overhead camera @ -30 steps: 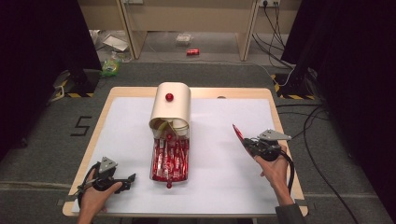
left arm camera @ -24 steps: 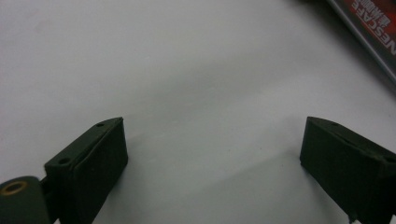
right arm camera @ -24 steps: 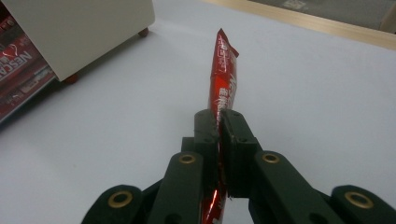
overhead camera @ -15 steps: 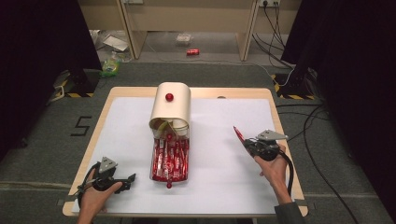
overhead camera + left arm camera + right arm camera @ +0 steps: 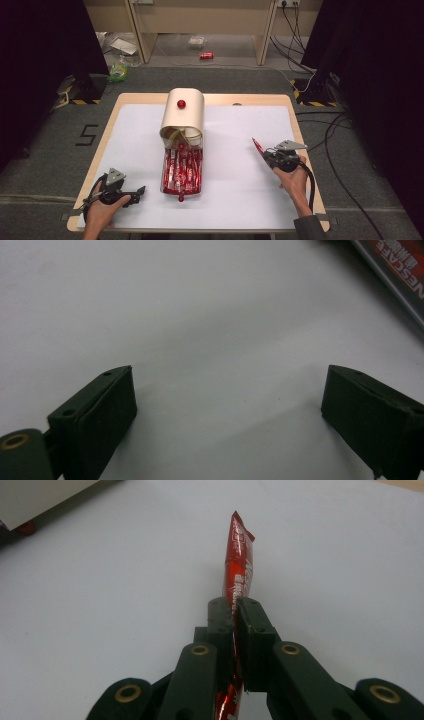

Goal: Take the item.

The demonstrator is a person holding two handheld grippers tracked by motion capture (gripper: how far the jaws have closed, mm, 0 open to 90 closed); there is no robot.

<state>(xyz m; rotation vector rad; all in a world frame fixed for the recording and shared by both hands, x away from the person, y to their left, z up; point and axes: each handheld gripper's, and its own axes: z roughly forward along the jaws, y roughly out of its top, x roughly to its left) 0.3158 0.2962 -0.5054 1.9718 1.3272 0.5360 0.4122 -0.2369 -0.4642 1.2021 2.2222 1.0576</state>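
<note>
we see the right gripper (image 5: 235,612) closed on a red sachet (image 5: 239,560); in the right gripper view its jaws pinch the sachet near the lower part, and the top end sticks up and away over the white worktop (image 5: 100,605); the sachet's print is too blurred and foreshortened to read, and its bottom end is cut off behind the jaws; in the high view the same gripper (image 5: 265,154) sits at the right side of the worktop (image 5: 240,200), held in the right hand (image 5: 292,175), with the sachet (image 5: 257,145) pointing up and to the left, well apart from the box (image 5: 183,120).

the left gripper (image 5: 227,400) is wide open and holds nothing; its two jaws stand far apart over bare white surface, the right one cut off by the frame edge; a corner of a red packet (image 5: 400,270) with part of a printed name shows at the top right, mostly out of frame; in the high view this gripper (image 5: 137,190) rests at the near left of the worktop in the left hand (image 5: 102,210), just left of the tray (image 5: 182,172).

the tray, full of red sachets, juts out from under the beige box with a red knob (image 5: 181,104); what lies inside the box's opening is hard to make out.
</note>
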